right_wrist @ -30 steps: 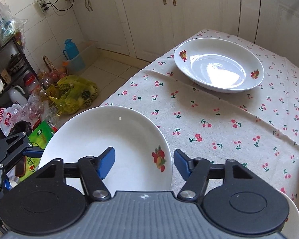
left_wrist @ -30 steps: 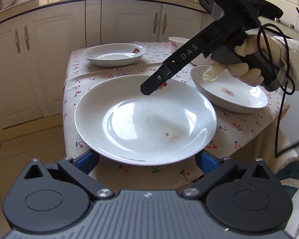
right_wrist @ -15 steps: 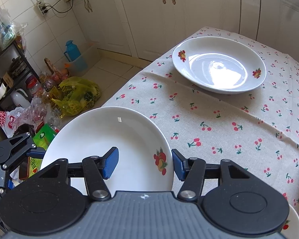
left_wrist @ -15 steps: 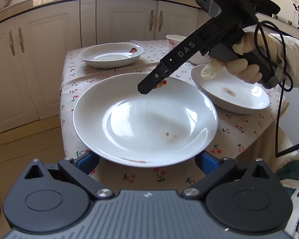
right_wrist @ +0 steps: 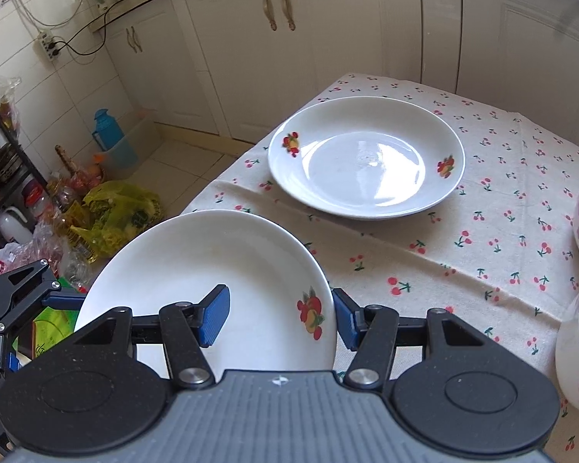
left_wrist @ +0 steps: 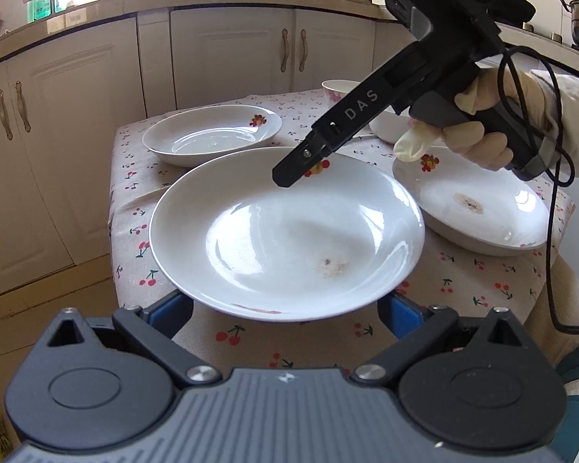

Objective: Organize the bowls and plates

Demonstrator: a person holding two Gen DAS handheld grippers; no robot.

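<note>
Right hand-held gripper (right_wrist: 278, 318) pinching plate (right_wrist: 212, 270) rim; left hand-held gripper (left_wrist: 285, 314) grips opp. edge.

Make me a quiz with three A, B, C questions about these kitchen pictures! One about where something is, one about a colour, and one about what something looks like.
1. Where does the right gripper pinch the plate?
A. at its rim, by the fruit picture
B. in its middle
C. at a handle

2. What colour are that gripper's pads?
A. red
B. blue
C. yellow

3. The second plate, by the gloved hand, is:
A. stained brown in the middle
B. broken in half
C. upside down

Answers:
1 is A: the pads sit on either side of the rim, beside the fruit picture.
2 is B: both pads show blue.
3 is A: a brown mark sits in the plate's middle.
</note>
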